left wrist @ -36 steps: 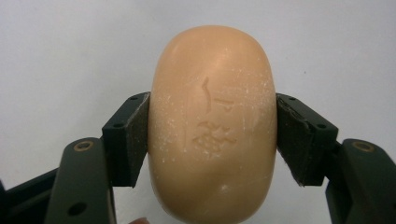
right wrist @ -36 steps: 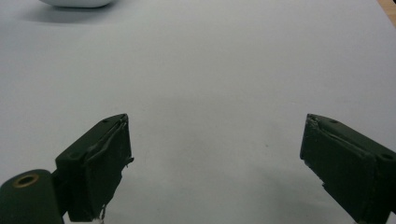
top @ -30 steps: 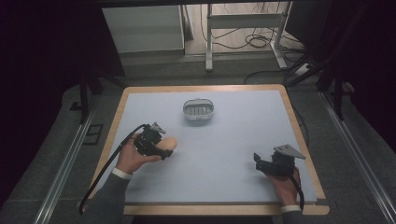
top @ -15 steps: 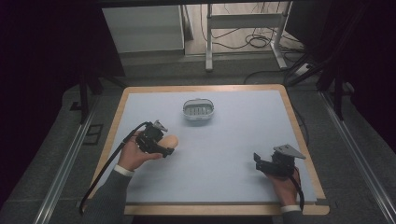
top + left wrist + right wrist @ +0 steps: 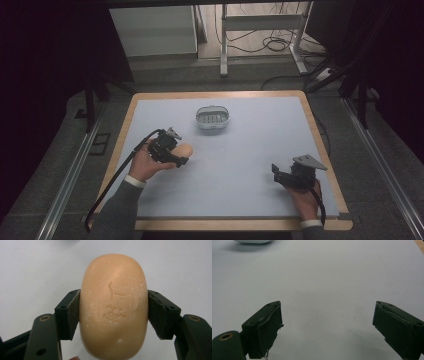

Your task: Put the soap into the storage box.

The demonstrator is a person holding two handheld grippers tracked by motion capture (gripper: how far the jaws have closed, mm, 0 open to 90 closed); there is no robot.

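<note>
peach soap [image 5: 113, 307], blk gripper [image 5: 113, 312]

Dim room up top in the high view, black at the left and right edges, with the pale table mat [image 5: 240, 150] the one bright patch. The left gripper view is crisp: soap bar [image 5: 113, 307] evenly lit, stamped marks sharp, no glare. The right gripper view is softer, with faint shadows under the jaws and the white dish [image 5: 252, 241] blurred at the upper left.
</note>
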